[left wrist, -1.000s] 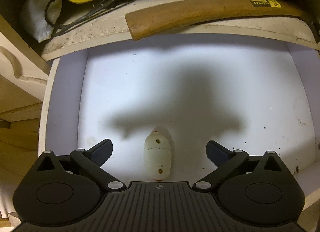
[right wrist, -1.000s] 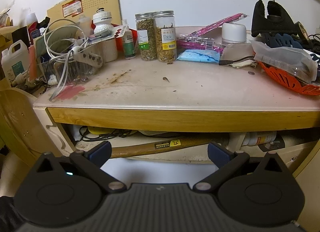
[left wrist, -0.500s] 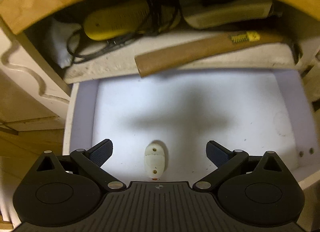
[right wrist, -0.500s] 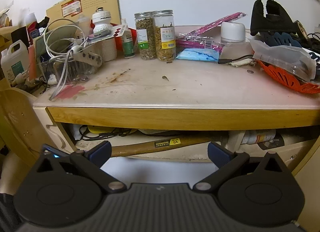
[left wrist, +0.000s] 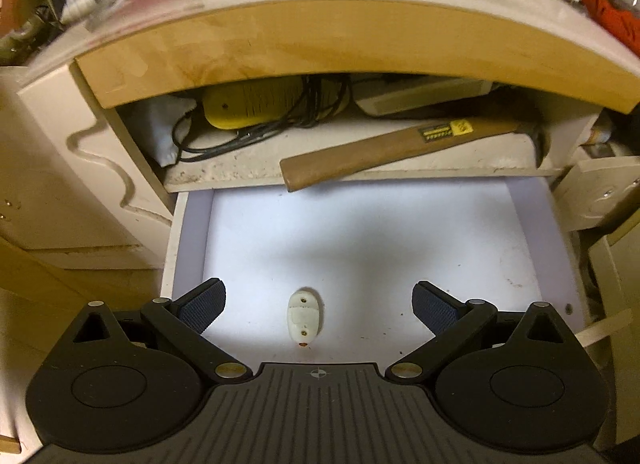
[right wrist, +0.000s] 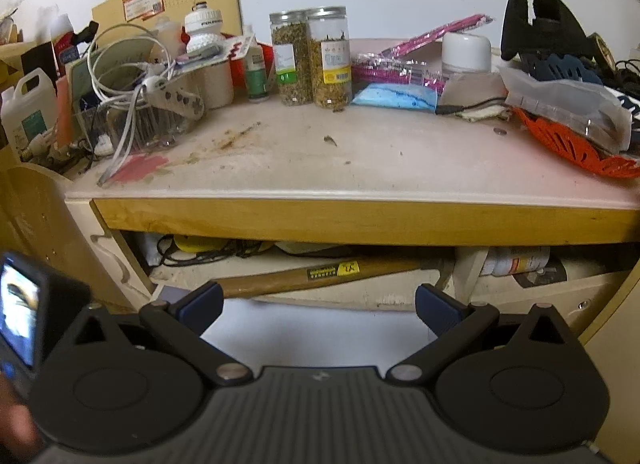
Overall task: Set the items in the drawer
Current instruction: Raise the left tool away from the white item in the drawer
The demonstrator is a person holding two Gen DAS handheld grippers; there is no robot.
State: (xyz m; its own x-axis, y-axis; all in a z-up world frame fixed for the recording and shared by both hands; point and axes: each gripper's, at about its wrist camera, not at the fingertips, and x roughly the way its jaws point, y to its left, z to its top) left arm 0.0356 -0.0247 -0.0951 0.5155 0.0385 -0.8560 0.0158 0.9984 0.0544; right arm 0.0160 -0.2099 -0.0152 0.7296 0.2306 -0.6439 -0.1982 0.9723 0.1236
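Observation:
A white drawer (left wrist: 400, 232) stands pulled out under the desk. On its floor near the front lies a small white oval plastic piece (left wrist: 303, 317) with two screw holes. My left gripper (left wrist: 319, 304) hangs open well above it, nothing between its fingers. In the right wrist view my right gripper (right wrist: 319, 306) is open and holds nothing, level with the desk's front edge; a strip of the drawer (right wrist: 312, 332) shows between its fingers. On the desk stand two jars of dried herbs (right wrist: 310, 56), a blue packet (right wrist: 394, 96) and pink wrapped packs (right wrist: 400, 68).
A wooden hammer handle (left wrist: 392, 148) juts over the shelf above the drawer, beside a yellow device (left wrist: 256, 106) with black cable. The desk (right wrist: 360, 168) carries a power strip with cables (right wrist: 160, 92), a white jug (right wrist: 28, 108), an orange basket (right wrist: 568, 144) and a bag. The left gripper's back (right wrist: 24, 316) shows at lower left.
My left gripper has pulled up and back from the drawer, so the white piece looks smaller and the desk edge has come into view. The right gripper has barely moved.

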